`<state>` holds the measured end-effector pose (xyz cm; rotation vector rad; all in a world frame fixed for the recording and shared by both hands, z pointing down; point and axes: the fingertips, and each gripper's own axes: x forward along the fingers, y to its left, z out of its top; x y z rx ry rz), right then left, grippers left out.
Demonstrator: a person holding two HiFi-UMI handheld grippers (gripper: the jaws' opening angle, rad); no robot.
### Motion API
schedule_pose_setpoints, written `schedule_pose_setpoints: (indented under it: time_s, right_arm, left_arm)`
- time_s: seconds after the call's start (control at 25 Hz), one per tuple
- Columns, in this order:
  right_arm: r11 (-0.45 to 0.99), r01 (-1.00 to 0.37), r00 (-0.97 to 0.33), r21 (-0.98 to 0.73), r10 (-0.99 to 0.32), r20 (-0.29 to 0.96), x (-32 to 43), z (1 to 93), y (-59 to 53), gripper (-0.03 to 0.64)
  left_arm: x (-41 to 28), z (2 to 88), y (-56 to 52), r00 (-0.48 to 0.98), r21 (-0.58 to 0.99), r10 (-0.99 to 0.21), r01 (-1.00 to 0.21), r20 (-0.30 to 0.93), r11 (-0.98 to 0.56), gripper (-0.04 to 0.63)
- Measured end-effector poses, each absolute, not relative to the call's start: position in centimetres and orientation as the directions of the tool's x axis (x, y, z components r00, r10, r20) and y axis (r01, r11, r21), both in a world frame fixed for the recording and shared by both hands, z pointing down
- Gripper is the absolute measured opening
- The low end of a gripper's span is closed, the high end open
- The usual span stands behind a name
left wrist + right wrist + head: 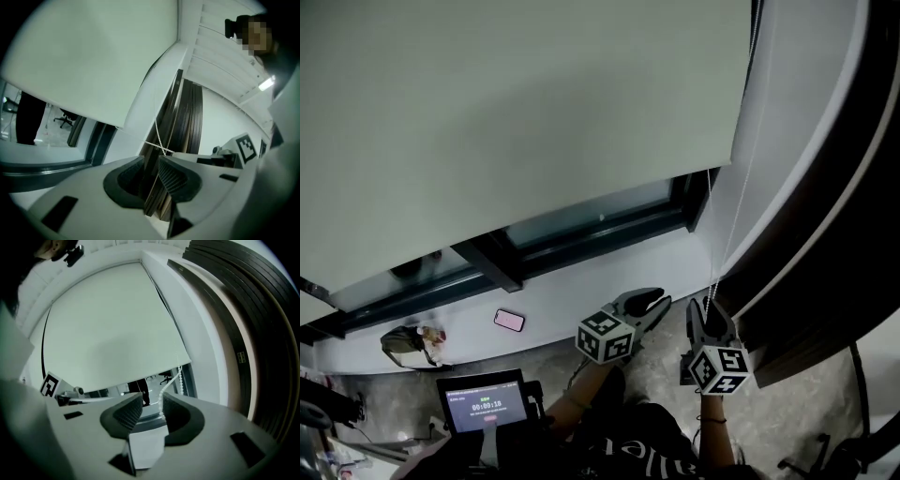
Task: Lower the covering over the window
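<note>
Your right gripper (152, 401) gapes around the bead chain (164, 392) without clamping it, and your left gripper (151, 161) sits slightly open and empty, so pinch the chain squarely and pull steadily straight down to bring the blind (516, 122), low over the window (581, 225), fully down.

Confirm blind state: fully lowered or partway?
Partway. The roller blind ends above the sill, leaving a strip of window glass uncovered below its bottom edge.
</note>
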<state>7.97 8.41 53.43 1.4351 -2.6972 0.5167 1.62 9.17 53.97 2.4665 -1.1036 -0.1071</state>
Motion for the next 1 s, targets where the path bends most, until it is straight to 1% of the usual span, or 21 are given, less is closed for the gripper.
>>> schedule_pose_setpoints:
  time_s: [0.16, 0.32, 0.8, 1.0]
  right_arm:
    - [0.539, -0.795, -0.594, -0.277, -0.784, 0.178, 10.0, 52.6, 13.1, 0.120]
    - [0.559, -0.782, -0.612, -0.276, -0.772, 0.171, 10.0, 51.6, 17.7, 0.120]
    - [0.551, -0.777, -0.616, -0.304, -0.764, 0.190, 10.0, 52.8, 18.4, 0.120]
    - [0.561, -0.772, -0.626, -0.299, -0.754, 0.201, 8.4, 53.4, 19.0, 0.114]
  left_arm:
    - [4.6, 53.0, 14.3, 0.678, 0.415, -0.729, -0.691, 0.090, -0.592, 0.087]
    - [5.1, 51.5, 18.9, 0.675, 0.405, -0.733, -0.694, 0.081, -0.595, 0.087]
    - [4.8, 52.8, 20.3, 0.679, 0.385, -0.724, -0.705, 0.124, -0.595, 0.087]
    - [4.0, 53.3, 20.6, 0.688, 0.370, -0.712, -0.703, 0.141, -0.607, 0.087]
